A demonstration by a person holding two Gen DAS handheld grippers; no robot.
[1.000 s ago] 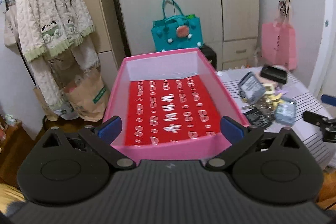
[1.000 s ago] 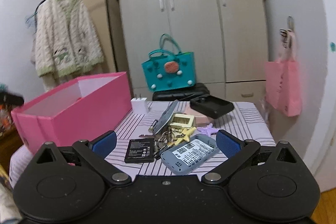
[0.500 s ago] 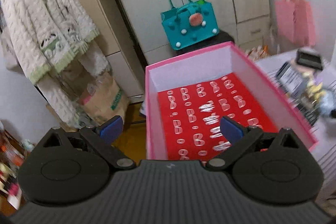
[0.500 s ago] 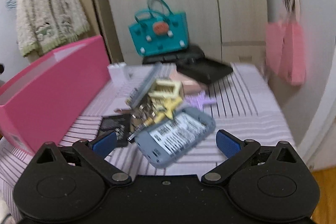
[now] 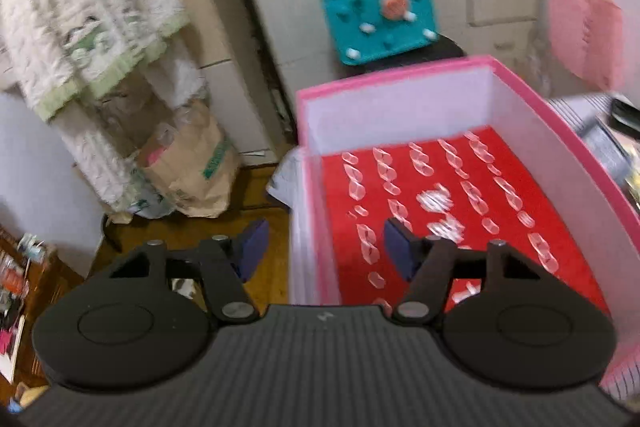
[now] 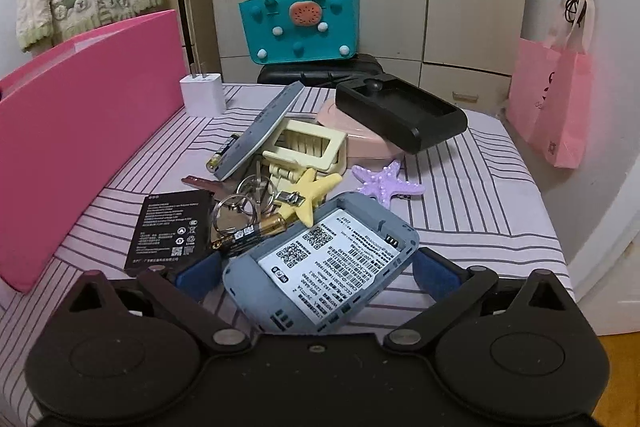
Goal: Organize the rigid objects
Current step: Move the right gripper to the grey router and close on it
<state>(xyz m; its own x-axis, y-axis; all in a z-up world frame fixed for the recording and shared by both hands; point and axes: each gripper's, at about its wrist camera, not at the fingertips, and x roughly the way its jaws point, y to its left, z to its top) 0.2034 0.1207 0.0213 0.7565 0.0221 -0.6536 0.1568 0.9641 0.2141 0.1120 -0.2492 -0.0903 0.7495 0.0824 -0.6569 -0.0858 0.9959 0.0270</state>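
Observation:
A pink box (image 5: 560, 131) with a red patterned floor shows in the left wrist view; its left wall stands between the open fingers of my left gripper (image 5: 324, 247), which touch nothing. In the right wrist view my right gripper (image 6: 316, 271) is open around a grey-blue device shell (image 6: 320, 271) with a white label, lying on the striped table (image 6: 480, 211). Behind it lie a black battery (image 6: 170, 227), keys on rings (image 6: 244, 199), a yellow starfish (image 6: 308, 195), a purple starfish (image 6: 386, 183), a cream frame (image 6: 304, 145), a black tray (image 6: 400, 111) and a white charger (image 6: 202, 93).
The pink box (image 6: 80, 123) stands along the table's left side in the right wrist view. A teal bag (image 6: 300, 23) sits behind the table before wardrobes. A pink bag (image 6: 552, 99) hangs at right. A paper bag (image 5: 192, 167) and a hanging cardigan (image 5: 80, 7) are left of the box.
My left gripper has swung left, to the box's left wall, and its fingers have narrowed. My right gripper has moved forward and down, so its fingers now flank the grey-blue shell.

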